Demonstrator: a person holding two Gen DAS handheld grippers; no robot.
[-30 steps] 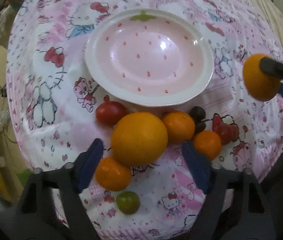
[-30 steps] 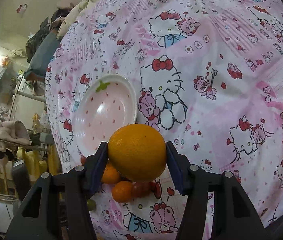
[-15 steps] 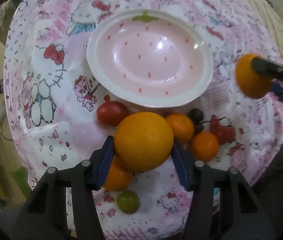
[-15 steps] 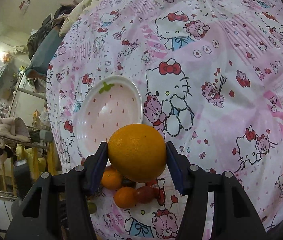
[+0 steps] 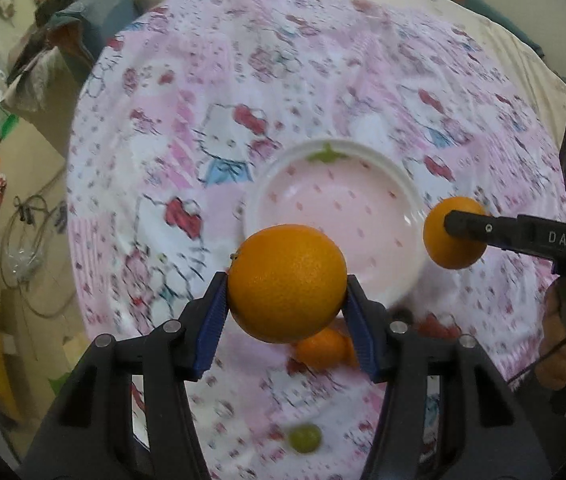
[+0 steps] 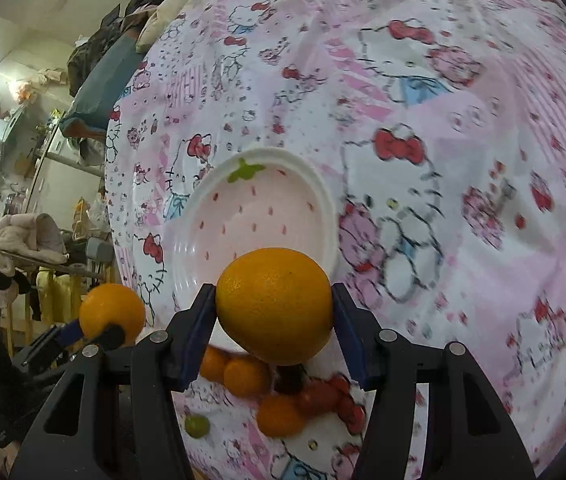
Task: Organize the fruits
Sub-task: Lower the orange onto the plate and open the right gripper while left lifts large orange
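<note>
My left gripper (image 5: pixel 287 308) is shut on a large orange (image 5: pixel 287 282) and holds it in the air at the near rim of the pink strawberry plate (image 5: pixel 331 200). My right gripper (image 6: pixel 274 332) is shut on a second orange (image 6: pixel 275 306), also lifted, just in front of the plate (image 6: pixel 259 216). The right gripper's orange shows in the left wrist view (image 5: pixel 453 250) by the plate's right rim. The left gripper's orange shows in the right wrist view (image 6: pixel 111 310). The plate holds no fruit.
Small oranges (image 6: pixel 245 374), red fruits (image 6: pixel 325 396), a dark fruit (image 6: pixel 289 380) and a green lime (image 6: pixel 197 426) lie on the Hello Kitty cloth (image 6: pixel 443 160) below the grippers. The table edge drops off at the left, with household clutter beyond.
The left gripper has closed on the large orange and lifted it off the cloth, tilting up toward the plate. The right gripper with its orange has moved closer to the plate.
</note>
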